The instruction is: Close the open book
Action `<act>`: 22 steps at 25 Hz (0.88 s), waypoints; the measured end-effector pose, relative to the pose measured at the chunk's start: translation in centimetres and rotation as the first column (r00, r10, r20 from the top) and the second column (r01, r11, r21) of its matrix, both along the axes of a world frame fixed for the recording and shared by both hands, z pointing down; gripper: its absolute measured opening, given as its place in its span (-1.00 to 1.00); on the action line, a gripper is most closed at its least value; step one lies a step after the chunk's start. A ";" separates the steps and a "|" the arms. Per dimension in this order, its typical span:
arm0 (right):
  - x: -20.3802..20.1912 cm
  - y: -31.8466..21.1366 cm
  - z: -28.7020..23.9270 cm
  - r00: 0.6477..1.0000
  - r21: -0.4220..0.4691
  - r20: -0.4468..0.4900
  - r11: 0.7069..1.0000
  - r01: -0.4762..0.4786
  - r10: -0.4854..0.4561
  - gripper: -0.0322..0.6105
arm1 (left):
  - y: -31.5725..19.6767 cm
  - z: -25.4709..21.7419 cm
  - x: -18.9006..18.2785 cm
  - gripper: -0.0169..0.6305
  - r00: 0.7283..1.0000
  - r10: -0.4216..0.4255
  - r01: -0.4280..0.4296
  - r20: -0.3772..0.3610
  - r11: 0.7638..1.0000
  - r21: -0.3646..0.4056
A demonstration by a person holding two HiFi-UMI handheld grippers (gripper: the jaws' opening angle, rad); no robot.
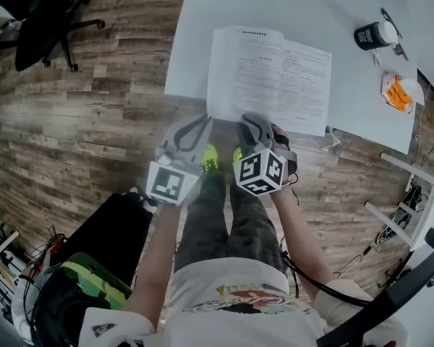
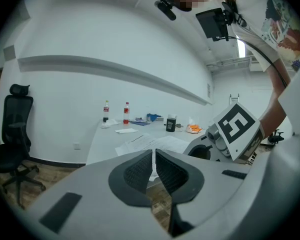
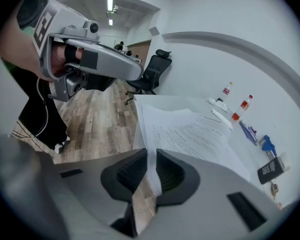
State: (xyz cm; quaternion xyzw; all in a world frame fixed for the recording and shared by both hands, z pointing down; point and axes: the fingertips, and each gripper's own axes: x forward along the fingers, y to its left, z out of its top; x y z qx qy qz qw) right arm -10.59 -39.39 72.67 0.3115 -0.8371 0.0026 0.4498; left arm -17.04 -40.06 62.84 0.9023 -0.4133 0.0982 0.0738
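An open book [image 1: 267,78] of white printed pages lies on the white table [image 1: 202,20], its near edge hanging over the table's front edge. My left gripper [image 1: 205,121] is at the book's near left corner. In the left gripper view its jaws [image 2: 153,166] stand nearly together with a white strip of paper between the pads. My right gripper [image 1: 249,125] is at the middle of the near edge. In the right gripper view it [image 3: 149,171] is shut on a thin page edge, and the book [image 3: 190,134] spreads out beyond it.
A black jar [image 1: 369,36] and an orange-and-white item [image 1: 399,92] sit at the table's right. Two bottles [image 2: 126,113] stand at the far end. An office chair [image 1: 43,20] is on the wood floor to the left, and a dark bag [image 1: 94,244] lies near my legs.
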 end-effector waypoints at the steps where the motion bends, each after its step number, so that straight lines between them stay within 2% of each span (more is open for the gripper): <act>1: 0.1 0.1 -0.4 1.000 0.004 0.018 1.000 -0.012 0.012 -0.72 | 0.2 -0.3 0.0 -0.91 1.000 0.001 -0.001 0.007 1.000 0.000; 6: 0.4 0.1 -2.3 0.995 0.015 0.085 0.998 -0.053 0.051 -0.77 | 0.7 -1.8 -0.1 -0.91 1.000 0.009 -0.009 0.029 1.000 0.007; 13: 1.5 0.5 -4.4 0.991 -0.014 0.115 0.998 -0.069 0.070 -0.79 | 1.3 -5.5 1.2 -0.91 0.998 0.039 -0.040 0.042 0.999 0.032; 22: 3.1 0.8 -6.6 0.961 -0.076 0.212 0.983 -0.166 0.179 -0.79 | 2.0 -9.9 2.5 -0.91 0.999 0.043 -0.043 -0.004 0.999 0.030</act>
